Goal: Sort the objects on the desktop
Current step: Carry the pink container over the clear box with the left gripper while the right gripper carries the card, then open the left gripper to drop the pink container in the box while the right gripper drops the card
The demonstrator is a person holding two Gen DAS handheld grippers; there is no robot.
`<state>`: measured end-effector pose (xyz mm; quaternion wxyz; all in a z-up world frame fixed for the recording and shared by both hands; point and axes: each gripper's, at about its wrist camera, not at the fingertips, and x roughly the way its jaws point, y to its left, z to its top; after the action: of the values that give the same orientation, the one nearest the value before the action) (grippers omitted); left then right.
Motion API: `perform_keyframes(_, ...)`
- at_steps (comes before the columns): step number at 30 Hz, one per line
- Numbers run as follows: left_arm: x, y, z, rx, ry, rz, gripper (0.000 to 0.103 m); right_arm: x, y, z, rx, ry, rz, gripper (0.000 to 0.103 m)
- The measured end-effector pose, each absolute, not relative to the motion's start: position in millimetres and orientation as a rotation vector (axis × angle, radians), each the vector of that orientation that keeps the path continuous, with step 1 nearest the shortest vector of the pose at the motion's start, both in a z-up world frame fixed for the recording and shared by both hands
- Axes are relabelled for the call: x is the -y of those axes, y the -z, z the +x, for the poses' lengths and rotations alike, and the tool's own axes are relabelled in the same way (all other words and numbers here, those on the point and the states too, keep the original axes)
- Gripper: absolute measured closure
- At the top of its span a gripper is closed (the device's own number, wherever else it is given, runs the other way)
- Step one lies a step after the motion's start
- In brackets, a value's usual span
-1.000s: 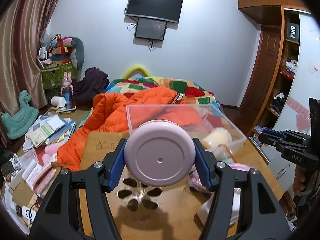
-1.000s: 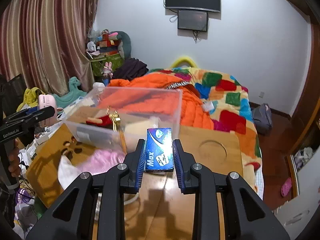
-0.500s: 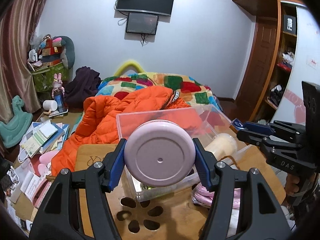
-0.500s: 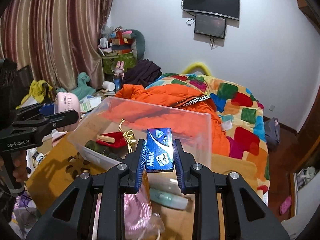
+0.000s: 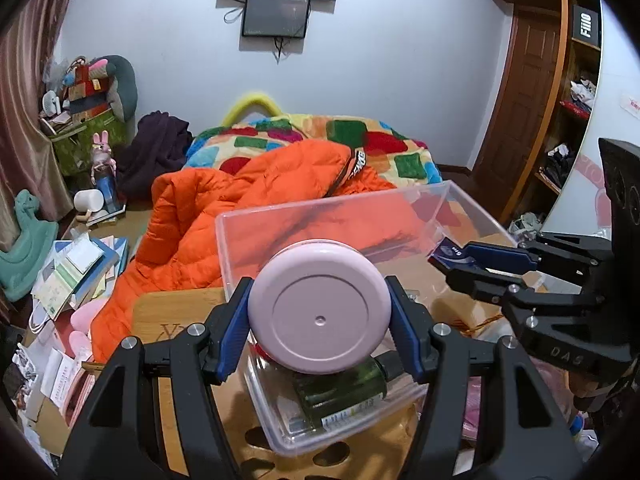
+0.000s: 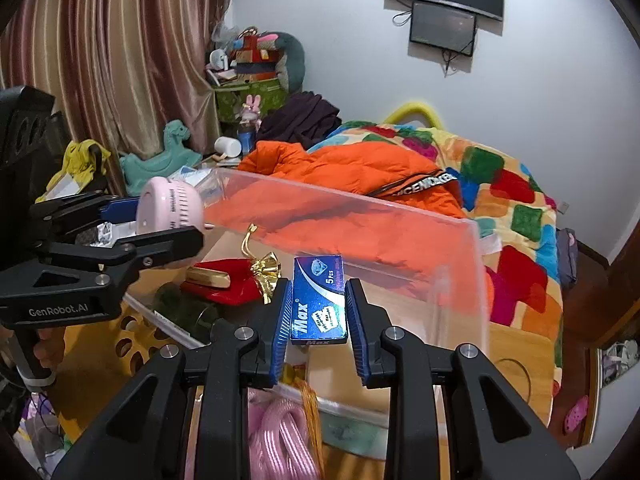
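My left gripper (image 5: 319,330) is shut on a round pink case (image 5: 319,306) and holds it over the near left end of a clear plastic bin (image 5: 240,220). The case also shows in the right wrist view (image 6: 172,206). My right gripper (image 6: 316,312) is shut on a blue "Max" box (image 6: 318,300) and holds it above the bin's (image 6: 460,280) near wall. In the left wrist view the right gripper (image 5: 452,258) reaches in over the bin's right side. Inside the bin lie a dark green bottle (image 5: 344,392), a red pouch (image 6: 224,284) and a gold bow (image 6: 266,270).
The bin stands on a wooden table (image 5: 180,308) with cut-out holes. A pink cord bundle (image 6: 280,436) lies in front of the bin. An orange jacket (image 5: 248,196) and a colourful bed (image 5: 360,140) lie behind. Books and clutter (image 5: 76,268) fill the left floor.
Both grippers have moved forward over the bin with their objects still held. The bin now sits directly beneath the pink case and the blue box.
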<state>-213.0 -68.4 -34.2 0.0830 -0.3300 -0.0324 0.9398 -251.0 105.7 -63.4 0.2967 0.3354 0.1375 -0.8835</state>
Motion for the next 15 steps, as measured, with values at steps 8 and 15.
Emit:
perform_keyframes(8,62,45,-228,0.026,-2.806,-1.024,0.041,-91,77,-253,-0.491,2.311,0.890,0.079)
perform_keyframes(15,53,49,-237,0.000,-2.798,-1.039,0.041,-89,83,-257,-0.507,2.307,0.914,0.078)
